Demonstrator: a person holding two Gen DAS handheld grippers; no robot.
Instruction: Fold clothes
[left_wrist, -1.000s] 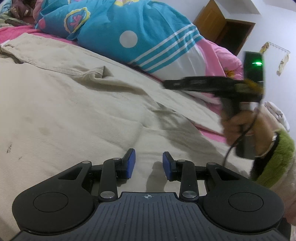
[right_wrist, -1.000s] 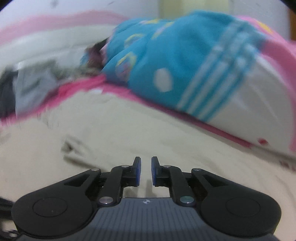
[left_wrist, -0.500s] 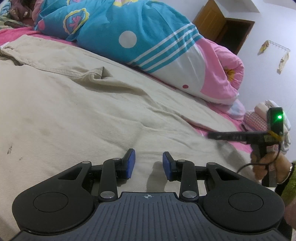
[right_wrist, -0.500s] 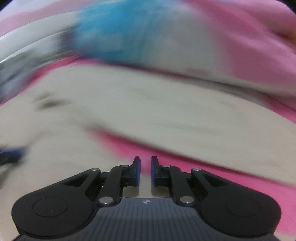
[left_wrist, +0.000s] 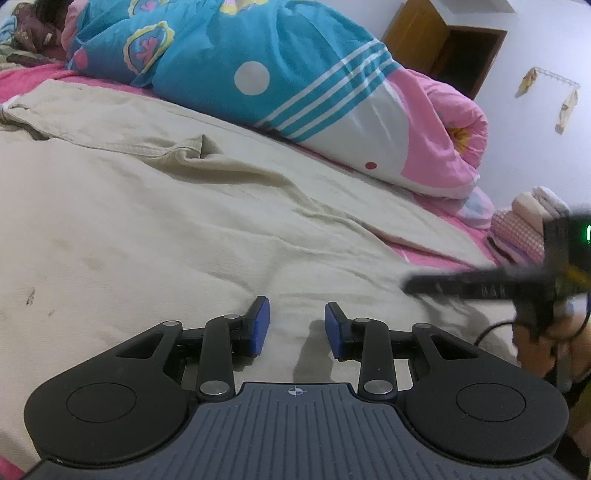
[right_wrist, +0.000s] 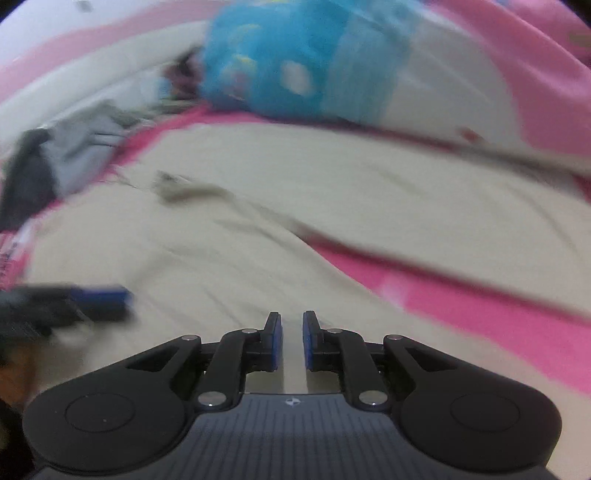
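Two grippers, left gripper (left_wrist: 296, 328) and right gripper (right_wrist: 291, 339) (both empty), over beige trousers (left_wrist: 147, 229).

No words, brands or numbers can be read anywhere. The only sign is a small crosshair mark printed on the ribbed grey body of the left gripper (left_wrist: 296, 328), and the same mark on the right gripper (right_wrist: 291, 339) (the right wrist view is too blurred to show more).

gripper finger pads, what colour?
Blue pads on black fingers; clearest in the left wrist view.
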